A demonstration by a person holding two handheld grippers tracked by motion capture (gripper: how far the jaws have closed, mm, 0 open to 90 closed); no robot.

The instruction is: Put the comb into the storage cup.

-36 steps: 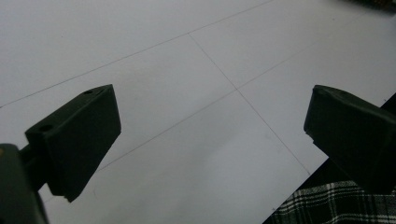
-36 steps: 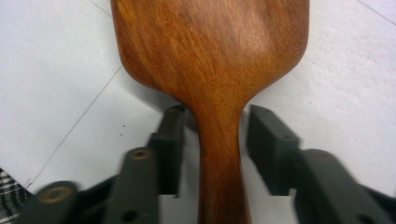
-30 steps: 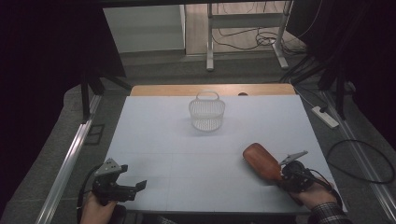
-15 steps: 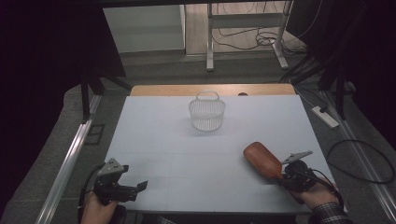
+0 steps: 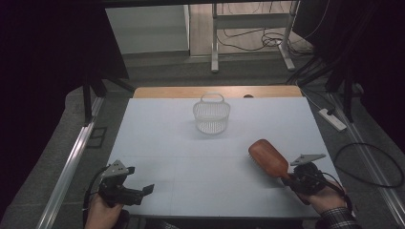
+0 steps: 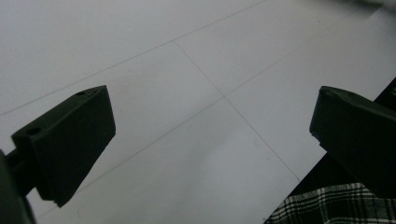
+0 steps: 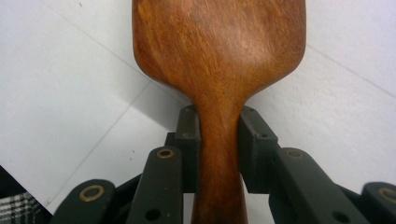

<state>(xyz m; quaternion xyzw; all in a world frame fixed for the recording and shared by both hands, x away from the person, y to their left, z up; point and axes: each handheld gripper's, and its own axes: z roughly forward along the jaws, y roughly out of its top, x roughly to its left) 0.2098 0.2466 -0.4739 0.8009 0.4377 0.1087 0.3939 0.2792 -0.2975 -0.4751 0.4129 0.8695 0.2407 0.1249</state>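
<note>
A wooden hairbrush [image 5: 268,158] lies with its head toward the table's middle, bristles down. My right gripper [image 5: 292,177] is shut on its handle, held by a hand near the front right corner. In the right gripper view the pads [image 7: 187,140] of that gripper [image 7: 218,140] press both sides of the brush [image 7: 219,51] just below the head. My left gripper [image 5: 139,180] sits at the front left. Its jaws have just been opening and stand wide apart with nothing between them. In the left gripper view the left gripper [image 6: 212,112] hangs over bare table.
A white mesh basket [image 5: 211,116] with a handle stands upright at the back middle of the white table [image 5: 167,143]. A plaid sleeve [image 6: 327,205] shows past the table's front edge. Metal rails and cables run along the floor at both sides.
The left gripper's jaws stand slightly wider than before. Both hands and the brush have stayed in place.
</note>
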